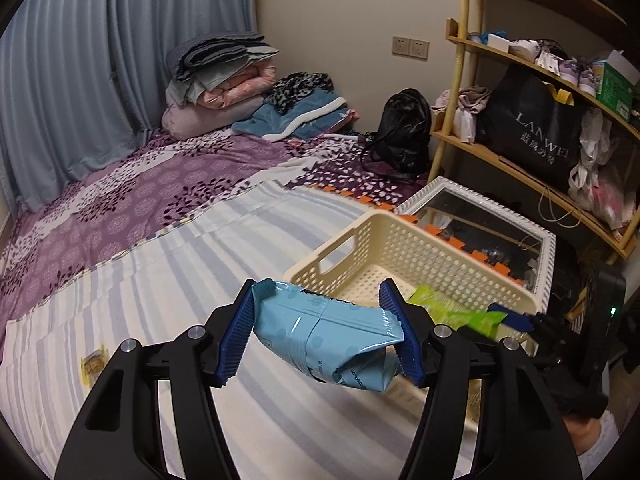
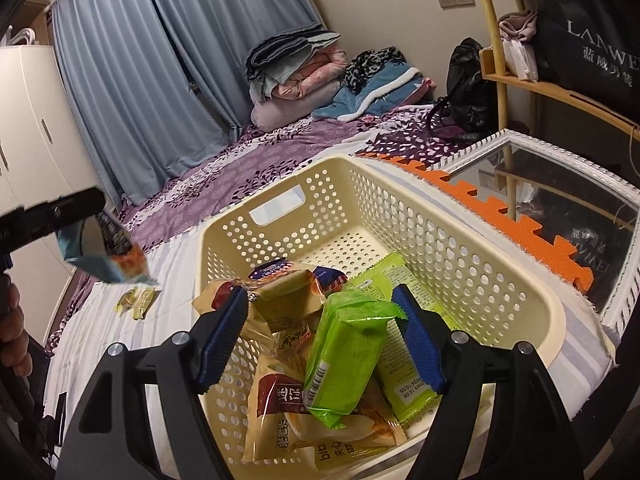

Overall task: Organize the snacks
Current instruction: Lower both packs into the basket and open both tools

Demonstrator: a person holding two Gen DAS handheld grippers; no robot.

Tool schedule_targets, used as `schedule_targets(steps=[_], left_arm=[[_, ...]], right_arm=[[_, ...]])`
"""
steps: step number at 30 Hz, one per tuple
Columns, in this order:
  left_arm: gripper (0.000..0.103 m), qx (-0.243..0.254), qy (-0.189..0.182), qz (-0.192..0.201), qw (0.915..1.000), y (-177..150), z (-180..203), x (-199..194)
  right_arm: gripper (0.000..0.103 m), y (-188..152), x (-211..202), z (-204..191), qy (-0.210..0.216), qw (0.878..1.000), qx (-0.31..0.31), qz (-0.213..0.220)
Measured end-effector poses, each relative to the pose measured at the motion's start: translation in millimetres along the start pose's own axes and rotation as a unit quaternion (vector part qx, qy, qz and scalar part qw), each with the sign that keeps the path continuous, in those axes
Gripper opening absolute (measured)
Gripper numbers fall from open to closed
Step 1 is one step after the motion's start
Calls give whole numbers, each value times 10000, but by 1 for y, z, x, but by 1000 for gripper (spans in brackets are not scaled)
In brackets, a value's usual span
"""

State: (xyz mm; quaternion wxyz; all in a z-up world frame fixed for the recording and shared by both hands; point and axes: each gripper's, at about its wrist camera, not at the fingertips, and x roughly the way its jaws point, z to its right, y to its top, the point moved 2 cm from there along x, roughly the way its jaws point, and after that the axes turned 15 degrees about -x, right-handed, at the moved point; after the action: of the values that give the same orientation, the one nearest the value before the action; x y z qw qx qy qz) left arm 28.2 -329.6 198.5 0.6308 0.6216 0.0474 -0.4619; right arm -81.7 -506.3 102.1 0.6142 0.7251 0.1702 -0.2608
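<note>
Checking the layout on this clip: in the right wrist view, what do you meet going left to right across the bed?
Light blue snack packet held by the left hand-held gripper → small yellow-green packet on the striped sheet → cream perforated basket → orange foam mat → white-framed mirror.

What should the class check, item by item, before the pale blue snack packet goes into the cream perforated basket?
1. Left tool grips the pale blue foil snack packet between both pads: ok.
2. Packet is over the cream perforated plastic basket: not ok; in the right wrist view it hangs beside it, above the striped bedsheet.
3. Right tool has let go of the bright green snack packet, which lies in the basket: ok, pads stand apart from it.
4. Room left in the basket: ok, far half is bare.
5. All snacks gathered: not ok; a small yellow wrapped snack lies on the sheet.
</note>
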Motion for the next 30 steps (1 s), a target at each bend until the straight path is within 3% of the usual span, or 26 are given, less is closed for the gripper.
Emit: schedule_targets(steps=[11, 13, 14, 15, 23, 30], left_arm=[[64, 63, -372, -281, 9989, 8, 40, 48], [75, -11, -448, -402, 9982, 7, 41, 58], [86, -48, -410, -409, 9983, 7, 41, 61], [88, -81, -325, -383, 9987, 7, 39, 63], [90, -184, -86, -434, 9989, 7, 22, 68], [96, -38, -80, -767, 9970, -13, 17, 69]], right_arm=[[74, -1, -8, 14, -45, 9998, 182, 114], [75, -2, -10, 17, -90, 9996, 222, 159], [75, -2, -12, 17, -124, 9995, 213, 187], [74, -1, -13, 17, -166, 9994, 188, 218], [75, 4, -18, 4, -134, 9993, -113, 342], [75, 4, -14, 6, -160, 9995, -41, 287]])
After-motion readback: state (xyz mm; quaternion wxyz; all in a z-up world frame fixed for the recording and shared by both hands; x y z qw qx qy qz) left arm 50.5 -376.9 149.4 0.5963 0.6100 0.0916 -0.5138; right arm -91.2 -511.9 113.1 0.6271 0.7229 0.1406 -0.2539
